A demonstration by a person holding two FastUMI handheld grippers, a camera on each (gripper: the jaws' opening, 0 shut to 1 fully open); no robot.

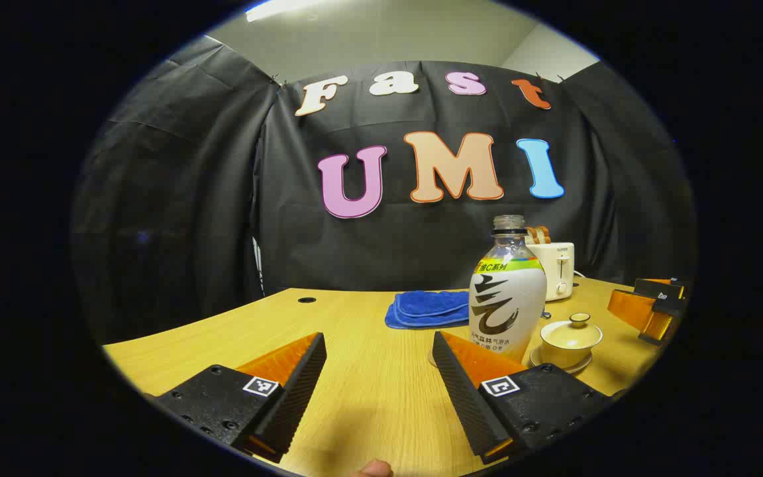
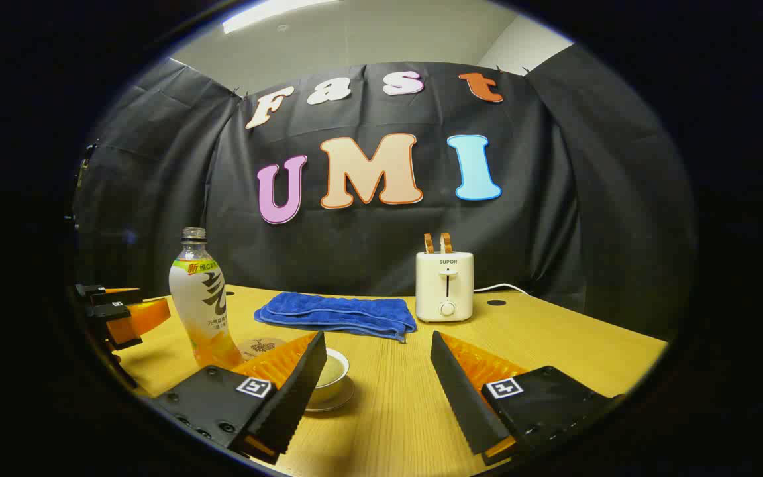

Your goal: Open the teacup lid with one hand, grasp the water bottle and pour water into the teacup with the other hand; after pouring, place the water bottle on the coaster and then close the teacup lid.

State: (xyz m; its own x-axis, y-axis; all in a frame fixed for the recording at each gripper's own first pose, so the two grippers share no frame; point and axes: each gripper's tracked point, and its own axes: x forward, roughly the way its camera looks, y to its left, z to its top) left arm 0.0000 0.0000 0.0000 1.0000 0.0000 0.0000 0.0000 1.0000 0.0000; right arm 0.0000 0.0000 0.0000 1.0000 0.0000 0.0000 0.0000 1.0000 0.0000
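The teacup (image 1: 570, 340) is a small cream ceramic bowl on a matching saucer, with its domed lid (image 1: 571, 329) still seated and a small round knob on top. It looks light, hard, glazed and breakable; the knob is probably the only sound place to pinch, and a smooth glaze could slip between ribbed fingers, so a centred, gentle squeeze seems wise.

Just beside it, at its 9 o'clock in the left gripper view, stands the water bottle (image 1: 507, 291), upright and uncapped. It is a clear plastic bottle with a printed sleeve and a pale drink low inside, apparently part full. The thin wall should give under pressure, so I judge the labelled belly the best hold, firm but not crushing, since an open neck spills easily.

In the right gripper view a round coaster (image 2: 260, 347) with a dark printed motif lies flat just behind the cup, near the bottle's base.

At 12 o'clock from the cup lies a folded blue towel (image 2: 338, 311), soft and napped, and beyond it a cream toaster (image 2: 445, 285) with two browned slices standing up out of it. The surface (image 2: 554, 338) is pale wood grain, smooth.

The left gripper (image 1: 379, 344) hangs released, fingers spread wide over bare wood with the bottle at its 1 o'clock. The right gripper (image 2: 378, 344) is likewise spread and holds nothing, the cup partly hidden behind its left finger.
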